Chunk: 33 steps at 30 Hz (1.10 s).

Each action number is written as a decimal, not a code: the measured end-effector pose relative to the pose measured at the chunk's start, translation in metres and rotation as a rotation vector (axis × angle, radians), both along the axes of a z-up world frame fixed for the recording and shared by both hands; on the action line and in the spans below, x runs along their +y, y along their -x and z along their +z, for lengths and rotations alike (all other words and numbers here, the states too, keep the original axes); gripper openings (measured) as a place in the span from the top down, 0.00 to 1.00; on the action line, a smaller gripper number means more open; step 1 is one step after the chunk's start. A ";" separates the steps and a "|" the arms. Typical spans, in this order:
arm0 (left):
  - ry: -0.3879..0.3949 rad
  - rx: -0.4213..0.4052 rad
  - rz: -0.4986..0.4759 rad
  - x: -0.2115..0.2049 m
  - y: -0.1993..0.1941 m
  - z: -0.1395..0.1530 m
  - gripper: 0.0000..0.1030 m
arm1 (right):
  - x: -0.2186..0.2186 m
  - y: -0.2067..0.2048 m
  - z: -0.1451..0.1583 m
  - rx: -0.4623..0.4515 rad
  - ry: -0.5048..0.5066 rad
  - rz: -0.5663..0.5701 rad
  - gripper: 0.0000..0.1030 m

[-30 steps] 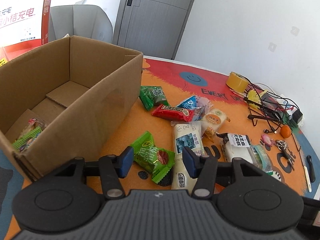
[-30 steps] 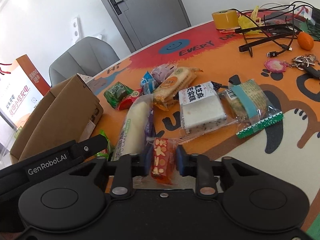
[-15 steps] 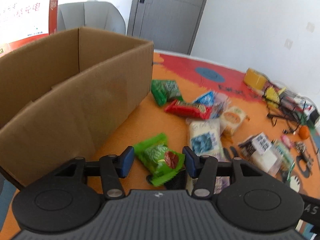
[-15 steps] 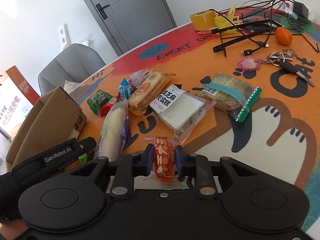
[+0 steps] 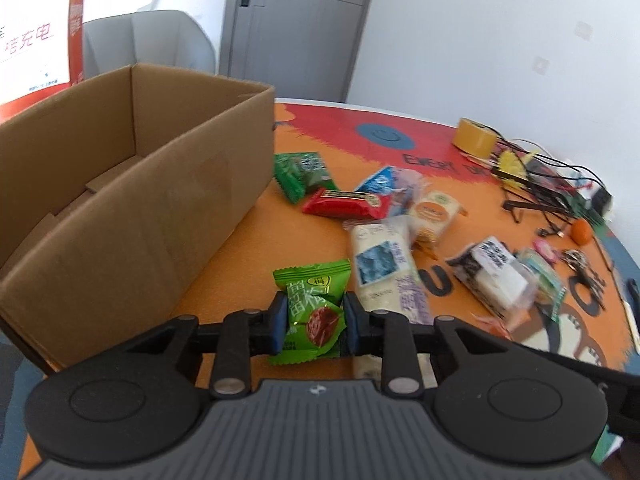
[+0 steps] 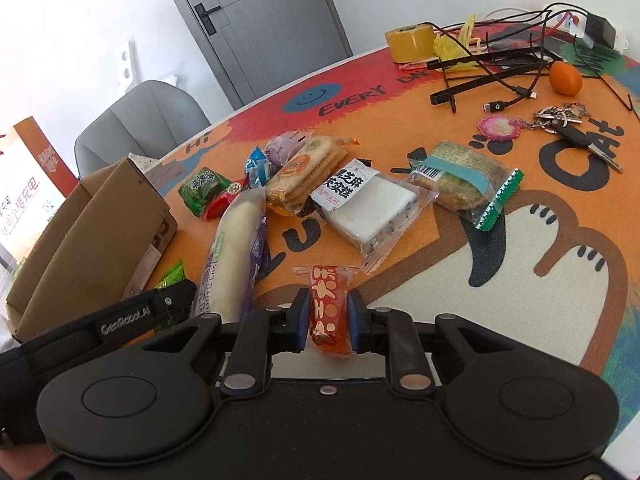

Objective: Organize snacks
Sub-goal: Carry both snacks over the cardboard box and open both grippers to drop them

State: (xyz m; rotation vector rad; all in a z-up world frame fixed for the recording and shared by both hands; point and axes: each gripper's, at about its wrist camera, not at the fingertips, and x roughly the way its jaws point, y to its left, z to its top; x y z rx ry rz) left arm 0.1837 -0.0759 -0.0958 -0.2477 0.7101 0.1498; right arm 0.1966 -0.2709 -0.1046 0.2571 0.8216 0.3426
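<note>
An open cardboard box [image 5: 132, 184] stands at the left edge of the worktop [image 5: 248, 248], its long side wall facing the snack pile. Just beside that wall, toward the near edge, the left hand-held gripper [image 5: 311, 322] has its blue pads against both sides of a bright green plum candy packet [image 5: 310, 304], and its jaws are closing on it. To the right of that packet lies a long white cake roll [image 6: 236, 248], with a dark green packet [image 6: 202, 190] and a red packet [image 5: 344, 204] beyond it, toward the far edge. Next along, the right hand-held gripper [image 6: 329, 322] is clamped shut on a small red-orange jelly packet [image 6: 328, 304], near the worktop's front edge. Past it sit a round cracker pack [image 6: 304, 174], a white sesame cake [image 6: 368, 204] and a wrapped brown sandwich [image 6: 460, 180] side by side. Toward the right edge and far corner lie keys [image 6: 560, 118], a small orange [image 6: 565, 77], tangled black cables [image 6: 500, 68] and a roll of yellow tape [image 6: 410, 40].
</note>
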 end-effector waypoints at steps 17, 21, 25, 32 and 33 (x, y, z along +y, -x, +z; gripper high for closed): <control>-0.026 -0.143 -0.078 0.005 0.025 0.055 0.73 | 0.017 0.015 0.040 -0.106 -0.036 0.004 0.81; -0.052 -0.162 -0.076 0.009 0.028 0.066 0.73 | 0.026 0.013 0.049 -0.130 -0.041 0.021 0.80; -0.059 -0.192 -0.075 0.015 0.030 0.077 0.73 | 0.037 0.011 0.058 -0.162 -0.041 0.043 0.80; -0.052 -0.219 -0.052 0.034 0.028 0.092 0.73 | 0.052 0.008 0.071 -0.193 -0.050 0.070 0.81; -0.047 -0.218 -0.046 0.038 0.027 0.093 0.73 | 0.054 0.008 0.072 -0.196 -0.051 0.073 0.81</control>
